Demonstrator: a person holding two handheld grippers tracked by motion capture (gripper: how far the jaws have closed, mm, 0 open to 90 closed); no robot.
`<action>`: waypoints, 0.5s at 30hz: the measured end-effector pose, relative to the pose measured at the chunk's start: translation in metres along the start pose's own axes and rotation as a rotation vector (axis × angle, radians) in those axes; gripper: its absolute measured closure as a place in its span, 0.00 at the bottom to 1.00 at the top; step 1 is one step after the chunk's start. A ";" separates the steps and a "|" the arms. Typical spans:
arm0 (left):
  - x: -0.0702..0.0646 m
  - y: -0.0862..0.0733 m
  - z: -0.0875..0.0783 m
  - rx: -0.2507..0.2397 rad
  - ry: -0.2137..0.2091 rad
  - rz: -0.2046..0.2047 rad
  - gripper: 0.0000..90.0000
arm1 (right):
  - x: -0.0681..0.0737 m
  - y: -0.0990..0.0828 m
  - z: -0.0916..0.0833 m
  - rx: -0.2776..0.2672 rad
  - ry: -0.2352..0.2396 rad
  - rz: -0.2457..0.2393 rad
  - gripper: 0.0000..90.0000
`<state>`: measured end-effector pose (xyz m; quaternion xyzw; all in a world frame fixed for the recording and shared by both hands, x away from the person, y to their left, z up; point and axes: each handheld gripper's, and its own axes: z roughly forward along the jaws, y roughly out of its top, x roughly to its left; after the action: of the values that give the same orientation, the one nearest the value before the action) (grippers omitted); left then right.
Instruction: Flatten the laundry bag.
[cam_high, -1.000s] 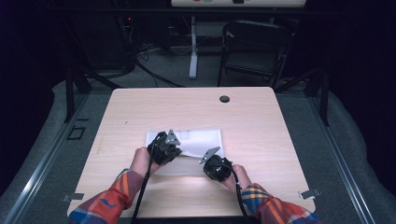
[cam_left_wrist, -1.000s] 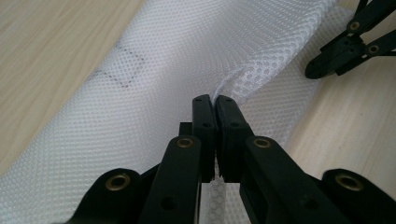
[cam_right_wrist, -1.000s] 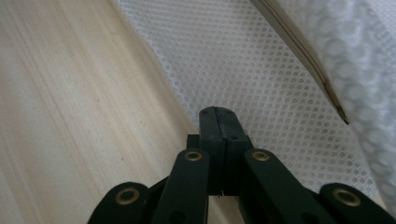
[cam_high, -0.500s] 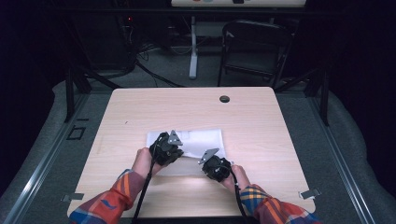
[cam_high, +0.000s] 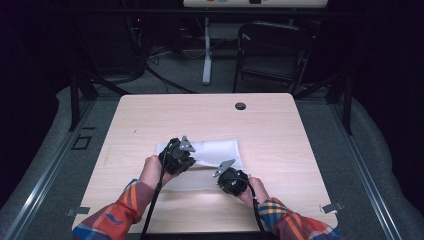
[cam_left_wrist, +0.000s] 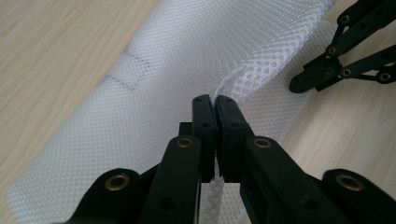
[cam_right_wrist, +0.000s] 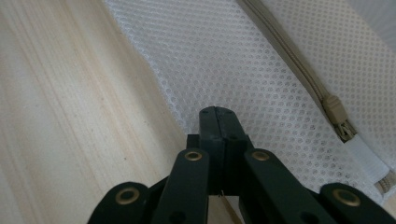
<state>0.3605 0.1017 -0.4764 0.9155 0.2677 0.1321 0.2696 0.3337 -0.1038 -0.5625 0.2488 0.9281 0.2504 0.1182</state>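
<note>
Now the tabletop (cam_high: 150, 120) carries the mesh bag (cam_high: 220, 150) mid-centre, barely shifted since a second ago — my right gripper (cam_right_wrist: 217, 112) has edged leftward, clamped on its edge, my left gripper (cam_left_wrist: 215, 100) pinching a raised fold.

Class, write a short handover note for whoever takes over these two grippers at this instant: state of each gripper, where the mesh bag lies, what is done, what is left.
Left gripper: jaws shut on a pinched-up fold of the white mesh bag.
Right gripper: jaws closed at the bag's edge; whether mesh is caught between them is unclear.
The bag lies flat mid-table, in front of the person. Its beige zipper sits near the right gripper, its pull at the end of the track.
Done: left grip on the mesh.
Left: likely confirming the right grip, then handling the bag.
</note>
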 end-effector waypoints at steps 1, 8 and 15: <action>0.000 0.001 -0.001 0.006 -0.001 0.005 0.97 | 0.000 0.000 0.000 0.002 0.004 0.000 1.00; 0.005 0.010 0.000 0.008 0.008 0.005 0.97 | 0.000 -0.002 -0.002 0.006 0.014 0.001 1.00; 0.015 0.019 -0.005 -0.011 0.027 -0.017 0.97 | 0.000 -0.003 -0.003 0.009 0.021 0.001 1.00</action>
<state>0.3788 0.0985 -0.4600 0.9099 0.2783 0.1434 0.2721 0.3316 -0.1068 -0.5616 0.2472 0.9303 0.2488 0.1072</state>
